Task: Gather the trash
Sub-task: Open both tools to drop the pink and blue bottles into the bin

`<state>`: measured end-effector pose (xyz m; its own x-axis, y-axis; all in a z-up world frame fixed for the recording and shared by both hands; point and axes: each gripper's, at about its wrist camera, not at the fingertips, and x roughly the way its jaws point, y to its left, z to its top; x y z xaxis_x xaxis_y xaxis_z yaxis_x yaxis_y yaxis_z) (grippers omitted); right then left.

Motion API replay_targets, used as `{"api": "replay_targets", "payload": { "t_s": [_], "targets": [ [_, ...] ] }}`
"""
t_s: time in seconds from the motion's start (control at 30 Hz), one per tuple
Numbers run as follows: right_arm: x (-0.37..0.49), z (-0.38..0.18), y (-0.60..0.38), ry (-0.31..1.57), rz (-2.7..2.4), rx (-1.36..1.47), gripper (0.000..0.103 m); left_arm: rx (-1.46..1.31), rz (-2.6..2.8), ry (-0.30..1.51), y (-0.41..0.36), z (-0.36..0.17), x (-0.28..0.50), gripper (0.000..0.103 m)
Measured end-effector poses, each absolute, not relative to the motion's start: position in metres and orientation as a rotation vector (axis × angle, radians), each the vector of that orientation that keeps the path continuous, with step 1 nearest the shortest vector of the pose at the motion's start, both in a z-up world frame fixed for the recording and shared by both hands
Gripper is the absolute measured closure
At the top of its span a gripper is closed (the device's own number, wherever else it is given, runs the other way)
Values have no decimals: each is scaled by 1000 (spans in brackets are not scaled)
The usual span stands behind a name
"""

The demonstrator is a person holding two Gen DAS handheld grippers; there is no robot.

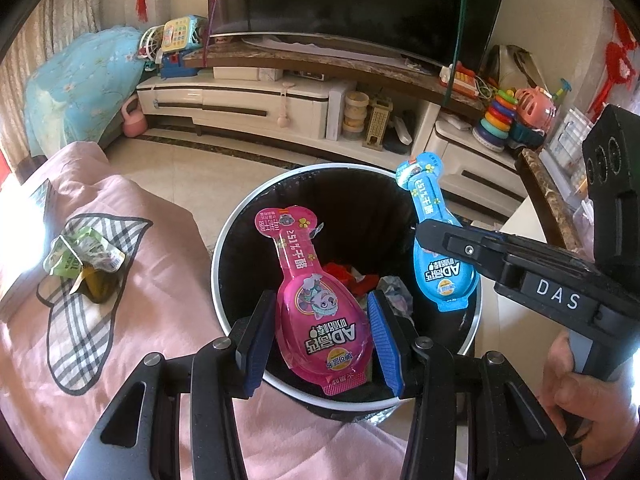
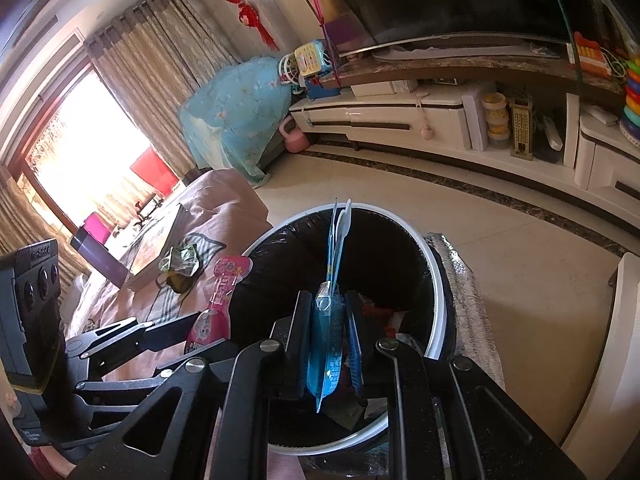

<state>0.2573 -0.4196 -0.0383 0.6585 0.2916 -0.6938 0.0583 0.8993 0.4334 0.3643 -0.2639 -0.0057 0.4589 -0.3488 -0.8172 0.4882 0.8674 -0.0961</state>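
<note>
Crumpled green wrapper (image 1: 86, 254): left of the left wrist frame, lying on the pink blanket (image 1: 132, 320) over a plaid patch, a dark olive scrap touching it. Not yet collected, by the look of it.

Pink blanket: lower left of both frames, covering a soft seat or bed; its edge is just beside the bin.

Left gripper (image 1: 318, 340): lower centre of the left wrist frame, blue pads clamped on the wide end of the pink snack packet (image 1: 316, 300). The packet hangs over the bin mouth, neck pointing away from the camera.

Trash bin (image 1: 240, 216): centre of both frames, round, white-rimmed, lined with a black bag. Red and pale scraps already lie at the bottom.

Blue snack packet (image 1: 436, 236): right of centre in the left wrist frame, above the bin's right rim; edge-on at the centre of the right wrist frame.

Right gripper (image 2: 328, 344): lower centre of the right wrist frame, jaws pressed together on the blue snack packet; a hand (image 1: 584, 396) holds its handle.

Progress: some trash is binned; two packets are poised for release.

Remaining: drop both, then fetch the green wrapper and scrap.
</note>
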Motion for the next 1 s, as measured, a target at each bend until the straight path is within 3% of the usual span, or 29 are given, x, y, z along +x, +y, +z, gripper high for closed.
{"api": "replay_targets", "payload": {
  "t_s": [0.7, 1.0],
  "targets": [
    [266, -38, -425, 875, 119, 433, 82, 140, -523, 1005, -267, -6, 377, 53],
    [242, -17, -428, 813, 118, 474, 43, 86, -486, 958, -235, 11, 355, 29]
  ]
}}
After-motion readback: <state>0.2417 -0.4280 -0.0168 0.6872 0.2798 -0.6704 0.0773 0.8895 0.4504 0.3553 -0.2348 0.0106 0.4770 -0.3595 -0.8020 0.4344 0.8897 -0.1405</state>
